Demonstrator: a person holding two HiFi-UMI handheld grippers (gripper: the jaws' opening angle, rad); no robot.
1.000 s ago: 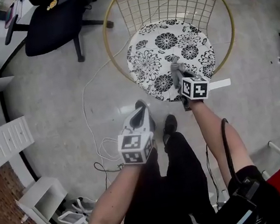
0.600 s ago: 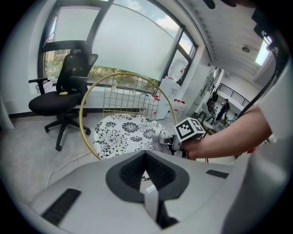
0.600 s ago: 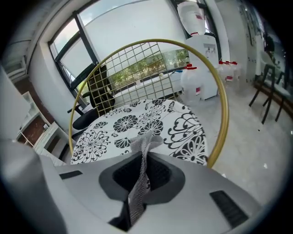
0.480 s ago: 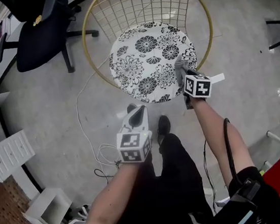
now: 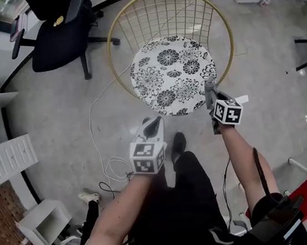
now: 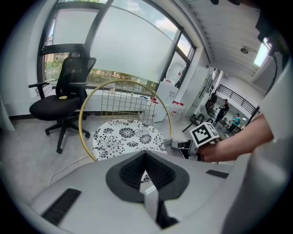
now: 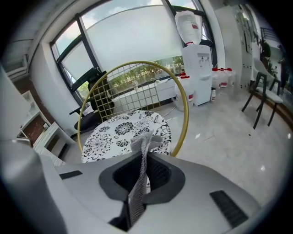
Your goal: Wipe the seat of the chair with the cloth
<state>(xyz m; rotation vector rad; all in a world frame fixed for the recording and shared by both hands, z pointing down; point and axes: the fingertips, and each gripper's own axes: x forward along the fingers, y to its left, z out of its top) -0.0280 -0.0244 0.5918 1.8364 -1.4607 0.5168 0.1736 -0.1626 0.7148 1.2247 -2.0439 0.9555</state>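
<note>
The chair has a gold wire back and a round black-and-white floral seat, which also shows in the left gripper view and the right gripper view. My right gripper is shut on a grey cloth and hangs just off the seat's front right edge. The cloth sticks up out of the right gripper. My left gripper is held lower, over the floor in front of the seat. The left gripper is shut with nothing in it.
A black office chair stands to the chair's left. White shelf units line the left wall, and a white cable loops on the floor. A water dispenser stands behind the chair. My legs and shoe are below the seat.
My right gripper has drawn the cloth from the seat's front right part back off its edge, toward me. The left gripper has stayed put.
</note>
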